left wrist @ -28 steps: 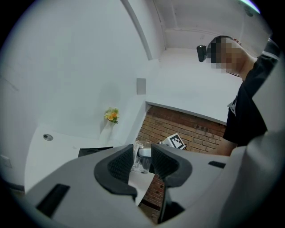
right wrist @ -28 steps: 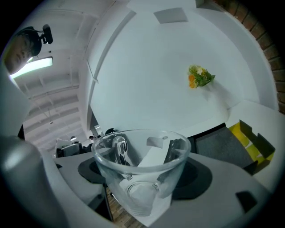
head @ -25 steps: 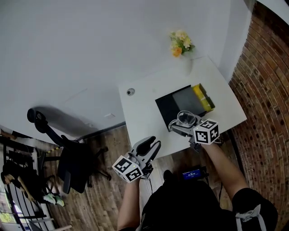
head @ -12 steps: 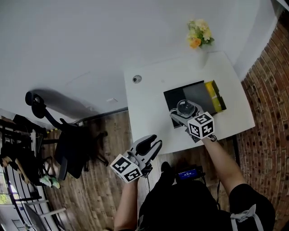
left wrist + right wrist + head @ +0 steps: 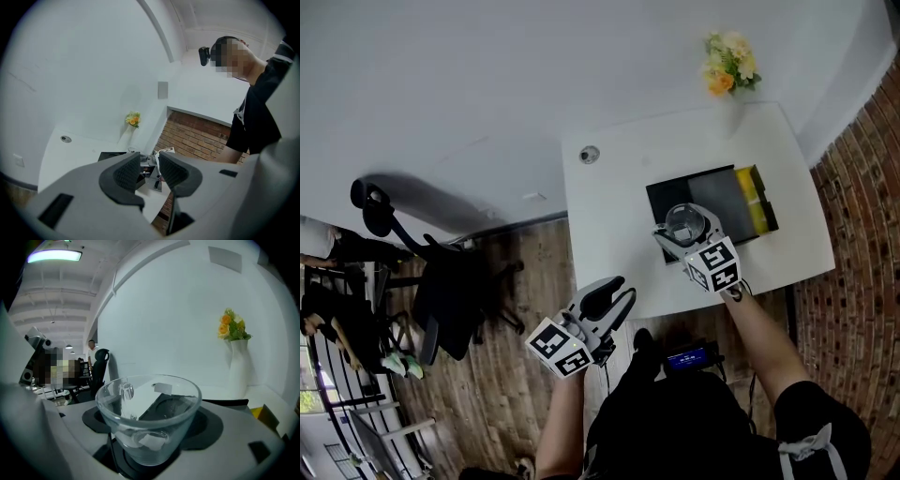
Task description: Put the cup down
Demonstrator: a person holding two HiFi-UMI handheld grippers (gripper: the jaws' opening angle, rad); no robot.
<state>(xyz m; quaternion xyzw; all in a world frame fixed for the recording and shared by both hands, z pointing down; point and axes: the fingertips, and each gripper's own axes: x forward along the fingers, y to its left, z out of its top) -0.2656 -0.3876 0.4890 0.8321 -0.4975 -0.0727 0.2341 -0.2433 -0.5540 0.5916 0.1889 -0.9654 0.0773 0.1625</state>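
Observation:
A clear glass cup [image 5: 682, 222] with a handle is held upright in my right gripper [image 5: 679, 232], which is shut on it. In the head view the cup is over the near left part of a black mat [image 5: 722, 192] on the white table [image 5: 614, 202]; whether it touches the mat I cannot tell. In the right gripper view the cup [image 5: 147, 416] sits between the jaws of the right gripper [image 5: 150, 448], looking empty. My left gripper [image 5: 617, 294] hangs off the table's near left corner, above the wooden floor. The left gripper [image 5: 149, 174] holds nothing, jaws a little apart.
A yellow object [image 5: 757, 199] lies at the mat's right edge. A white vase of flowers [image 5: 729, 66] stands at the table's far side by the wall. A small round fitting [image 5: 590, 155] sits at the far left corner. A black office chair [image 5: 441, 300] stands left; a brick wall [image 5: 862, 272] rises right.
My right gripper has carried the cup away from the table's near edge to above the black mat. The left gripper has hardly moved.

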